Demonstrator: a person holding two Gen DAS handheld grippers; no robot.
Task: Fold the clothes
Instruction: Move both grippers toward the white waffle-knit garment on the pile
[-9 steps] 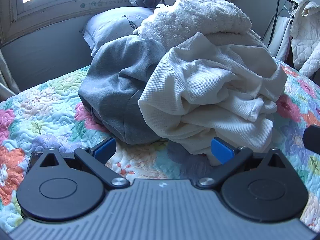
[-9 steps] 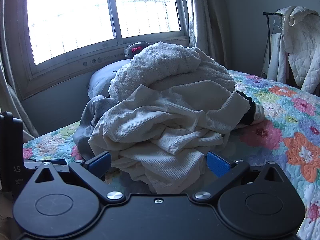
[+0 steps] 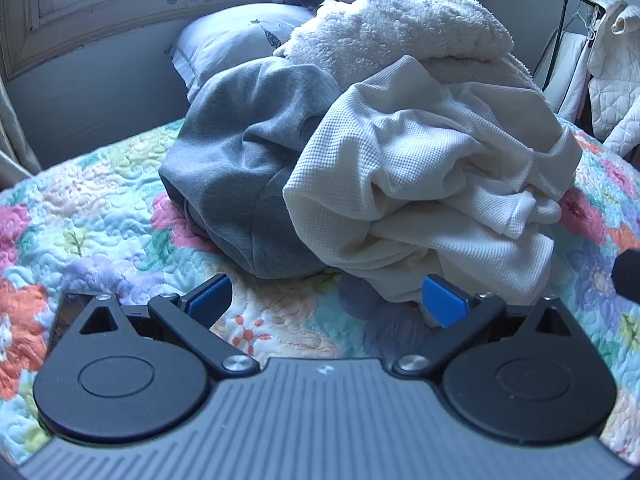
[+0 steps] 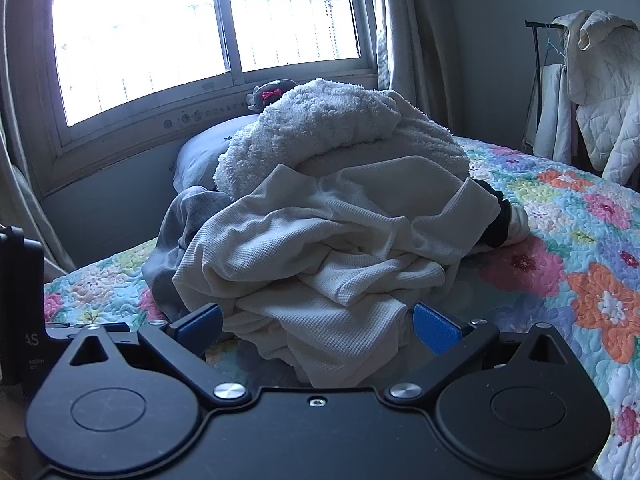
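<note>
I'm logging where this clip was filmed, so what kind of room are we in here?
Most likely a bedroom in a home: a bed with a floral quilt, a pillow under the window, and a clothes rack holding a quilted jacket by the wall.

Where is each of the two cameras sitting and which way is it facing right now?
Left wrist: on the left gripper, low over the floral quilt, facing the grey sweatshirt and the cream waffle garment; its own open blue-padded fingers show.
Right wrist: on the right gripper, facing the cream waffle garment and the window; open fingers show, a black device at the left edge.
Shared: the clothes pile, fluffy white blanket, pillow, quilt.
</note>
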